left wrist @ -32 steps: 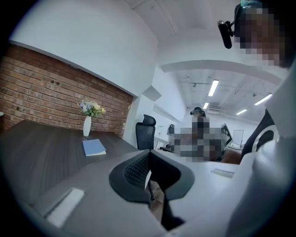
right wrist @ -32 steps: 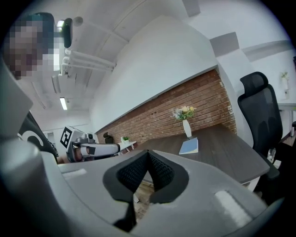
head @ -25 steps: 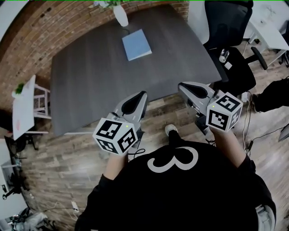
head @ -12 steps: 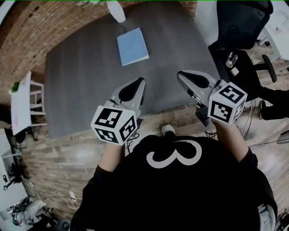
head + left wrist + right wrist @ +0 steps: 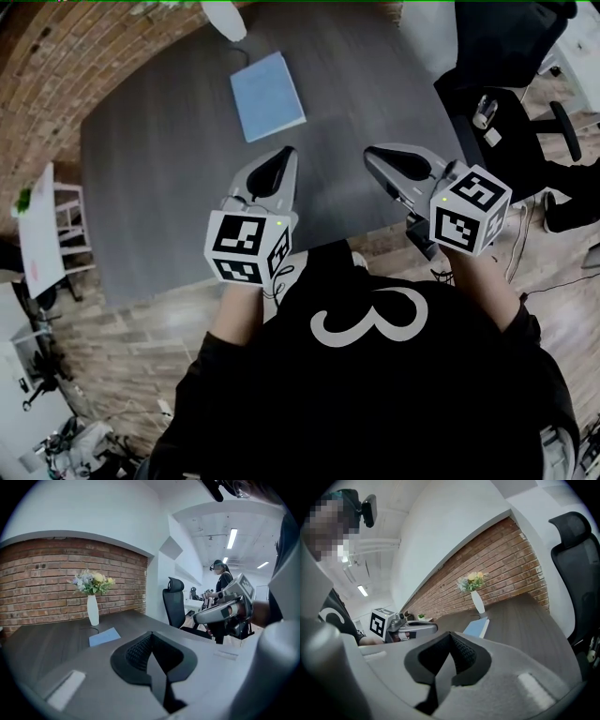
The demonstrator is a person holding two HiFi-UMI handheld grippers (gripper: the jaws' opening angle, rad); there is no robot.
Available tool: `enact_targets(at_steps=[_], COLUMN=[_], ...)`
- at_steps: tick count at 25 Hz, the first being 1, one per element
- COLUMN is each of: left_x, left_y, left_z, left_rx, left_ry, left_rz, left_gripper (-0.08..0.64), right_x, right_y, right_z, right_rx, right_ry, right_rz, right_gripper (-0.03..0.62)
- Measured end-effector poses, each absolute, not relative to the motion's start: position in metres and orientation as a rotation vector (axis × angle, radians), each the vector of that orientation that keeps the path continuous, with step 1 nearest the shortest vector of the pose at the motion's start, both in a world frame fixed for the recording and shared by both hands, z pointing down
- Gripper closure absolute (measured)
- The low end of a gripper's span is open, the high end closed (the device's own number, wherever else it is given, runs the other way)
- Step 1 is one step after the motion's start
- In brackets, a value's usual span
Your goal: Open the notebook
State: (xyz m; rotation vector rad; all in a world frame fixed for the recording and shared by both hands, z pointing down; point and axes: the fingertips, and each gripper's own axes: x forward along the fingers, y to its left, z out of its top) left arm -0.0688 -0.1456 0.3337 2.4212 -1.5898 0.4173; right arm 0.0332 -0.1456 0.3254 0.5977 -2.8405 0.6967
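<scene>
Table: dark wood-grain top. The far edge is set toward a brick wall; the near edge is overhung by both grippers.

Notebook: light blue, closed, laid flat on the far half of the table, skewed to the table's edges, near a white vase. Bare tabletop is seen on all sides of it, broadest to the left.

Left gripper: jaws pressed together, nothing pinched, held over the near part of the table, well apart from the notebook.

Right gripper: jaws pressed together, nothing pinched, held beside the left gripper with a clear gap between.

Black office chair: placed just beside the table's right edge.
</scene>
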Motion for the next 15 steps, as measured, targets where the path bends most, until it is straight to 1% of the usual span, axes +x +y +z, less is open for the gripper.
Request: enact_targets(at_steps=[4,12,15], left_x=[-0.079,-0.091,-0.088], left_y=[-0.172,-0.214,-0.226], left_z=[0.357,0.405,0.423], left_rx=[2.406,2.400,2.428], left_ry=[-1.568,-1.502,-1.496], left_rz=[0.480,0.636,0.740], left_gripper=[0.543,0.449,0.446], right_x=[0.031,0.032,0.032], right_y=[-0.162,-0.197,-0.207], right_z=[0.337,0.369,0.385], right_rx=[0.640,0.783,0.797], right_ry=[-2.812,-2.739,-2.721], right_rz=[0.792,0.910,0.948], right_gripper=[0.591,0.591,0.591])
